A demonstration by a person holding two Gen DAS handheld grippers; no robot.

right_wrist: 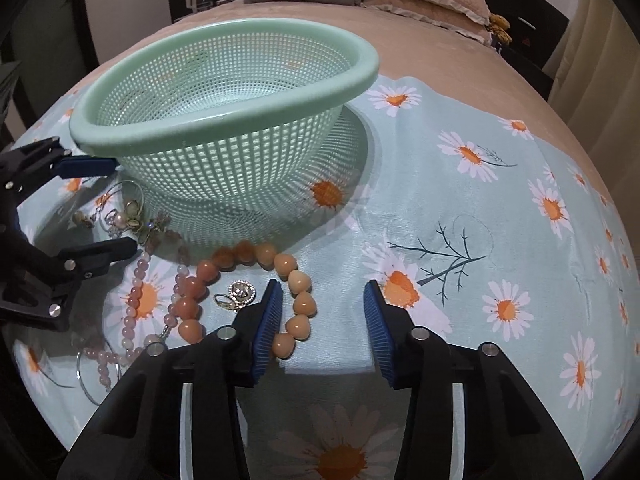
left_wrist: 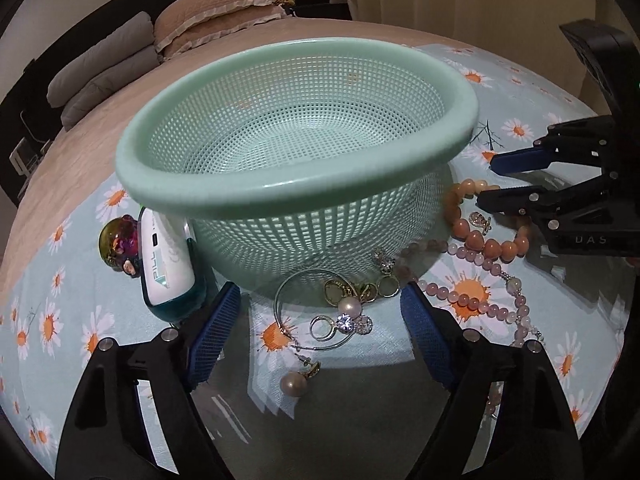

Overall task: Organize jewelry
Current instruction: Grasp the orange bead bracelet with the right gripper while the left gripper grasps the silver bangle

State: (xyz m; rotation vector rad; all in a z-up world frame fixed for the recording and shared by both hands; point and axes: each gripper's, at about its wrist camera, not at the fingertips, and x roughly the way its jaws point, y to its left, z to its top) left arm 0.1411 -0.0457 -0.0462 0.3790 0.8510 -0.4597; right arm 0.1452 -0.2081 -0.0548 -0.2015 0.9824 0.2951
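A mint-green mesh basket stands on the daisy cloth. In front of it lies a pile of rings, a thin hoop and pearl earrings. My left gripper is open around that pile, and its pads touch nothing. An orange bead bracelet curves beside a pink bead necklace and a small gold earring. My right gripper is open, the bracelet's near beads lying just inside its left pad.
A white device and an iridescent skull figurine sit left of the basket. A single pearl earring lies close to my left gripper. Pillows and folded grey blankets are at the bed's head.
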